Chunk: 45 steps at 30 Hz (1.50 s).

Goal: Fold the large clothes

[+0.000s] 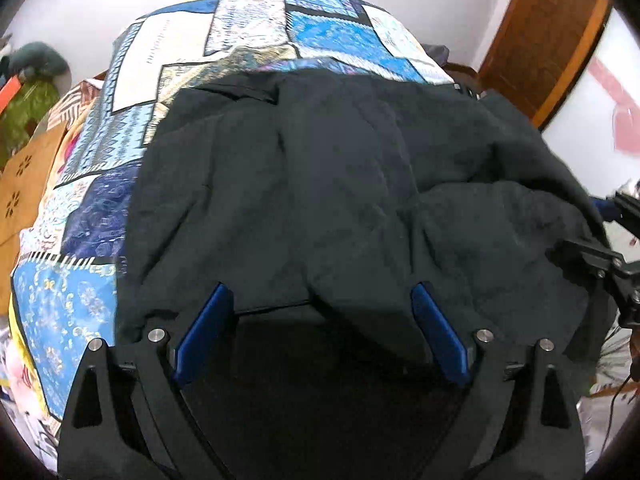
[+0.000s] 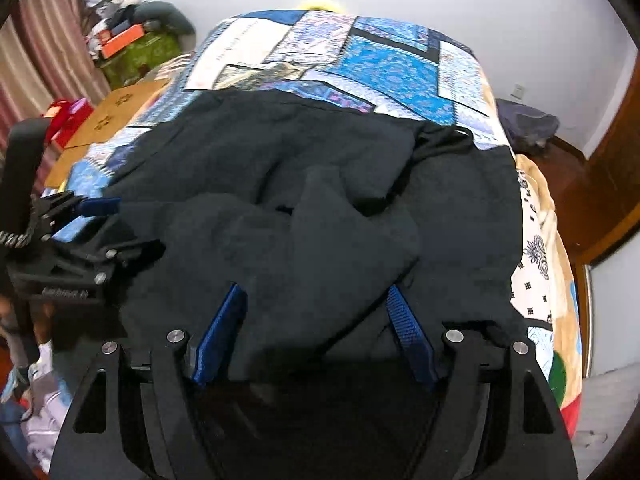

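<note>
A large black garment (image 1: 340,168) lies rumpled on a bed with a blue patchwork quilt (image 1: 248,32). My left gripper (image 1: 320,292) stands open over the garment's near edge. Cloth bulges up between its blue fingers (image 1: 208,320), and the pads do not press on it. In the right wrist view the same garment (image 2: 320,184) shows a folded heap at its middle. My right gripper (image 2: 316,290) is open too, with a fold of cloth between its fingers. Each gripper shows at the edge of the other's view: the right gripper (image 1: 592,224) and the left gripper (image 2: 120,226).
A brown cardboard box (image 2: 112,116) and a green-covered pile (image 2: 140,52) stand left of the bed. A wooden door (image 1: 540,40) is at the right. A beige patterned blanket (image 2: 540,248) hangs over the bed's right side. Clutter lies on the floor at lower left.
</note>
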Available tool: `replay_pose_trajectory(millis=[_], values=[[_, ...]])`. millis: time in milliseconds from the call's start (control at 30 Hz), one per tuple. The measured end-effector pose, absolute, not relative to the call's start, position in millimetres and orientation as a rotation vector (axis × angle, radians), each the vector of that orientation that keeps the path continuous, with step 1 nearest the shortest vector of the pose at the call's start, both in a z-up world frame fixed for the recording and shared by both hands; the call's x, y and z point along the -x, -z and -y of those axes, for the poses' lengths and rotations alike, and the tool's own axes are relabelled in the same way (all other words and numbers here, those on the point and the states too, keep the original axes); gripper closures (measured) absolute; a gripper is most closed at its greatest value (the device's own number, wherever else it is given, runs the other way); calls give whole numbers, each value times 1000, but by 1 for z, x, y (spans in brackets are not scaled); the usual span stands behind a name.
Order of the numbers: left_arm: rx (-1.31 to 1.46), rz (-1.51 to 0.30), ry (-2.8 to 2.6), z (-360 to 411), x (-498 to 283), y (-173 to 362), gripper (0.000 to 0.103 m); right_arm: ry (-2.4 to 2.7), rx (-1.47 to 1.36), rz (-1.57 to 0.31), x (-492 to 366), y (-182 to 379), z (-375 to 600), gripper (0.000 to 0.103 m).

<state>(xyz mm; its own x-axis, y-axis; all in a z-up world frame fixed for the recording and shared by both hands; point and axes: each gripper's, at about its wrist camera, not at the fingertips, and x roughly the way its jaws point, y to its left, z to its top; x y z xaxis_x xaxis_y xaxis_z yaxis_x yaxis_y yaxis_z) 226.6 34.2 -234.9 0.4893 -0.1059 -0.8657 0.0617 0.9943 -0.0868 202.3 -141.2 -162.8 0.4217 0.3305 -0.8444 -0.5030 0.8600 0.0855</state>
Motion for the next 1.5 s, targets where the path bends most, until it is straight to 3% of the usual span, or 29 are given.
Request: replay_pose_trajectory(millis=[233, 400, 567, 700, 800, 1067, 1200, 1233, 1267, 1333, 1367, 1400, 1500], values=[[80, -899, 7, -87, -217, 182, 10, -514, 109, -899, -208, 124, 172, 32], [144, -885, -108, -145, -227, 177, 10, -432, 2, -872, -227, 112, 207, 32], [307, -934, -136, -200, -242, 204, 11, -347, -81, -945, -256, 128, 239, 31], [533, -1049, -34, -224, -262, 250, 23, -394, -242, -1094, -286, 162, 259, 32], [623, -1102, 16, -228, -276, 277, 24, -385, -337, -1162, -303, 185, 265, 32], [624, -1086, 99, -217, -313, 290, 24, -366, -417, -1204, -330, 209, 266, 31], [604, -1088, 102, -211, -326, 293, 34, -346, -369, -1174, -336, 206, 260, 32], [590, -1087, 93, -210, -327, 292, 40, -342, -350, -1157, -336, 204, 257, 45], [567, -1082, 79, -208, -328, 290, 43, -355, -334, -1146, -337, 203, 255, 73], [525, -1060, 65, -202, -325, 285, 59, -333, -296, -1155, -338, 201, 249, 94], [498, -1052, 46, -200, -322, 281, 67, -341, -285, -1151, -337, 199, 246, 95], [454, -1050, 15, -198, -320, 277, 82, -373, -268, -1139, -336, 193, 241, 95], [431, -1021, 10, -199, -314, 259, 91, -408, -156, -1066, -329, 161, 222, 96]])
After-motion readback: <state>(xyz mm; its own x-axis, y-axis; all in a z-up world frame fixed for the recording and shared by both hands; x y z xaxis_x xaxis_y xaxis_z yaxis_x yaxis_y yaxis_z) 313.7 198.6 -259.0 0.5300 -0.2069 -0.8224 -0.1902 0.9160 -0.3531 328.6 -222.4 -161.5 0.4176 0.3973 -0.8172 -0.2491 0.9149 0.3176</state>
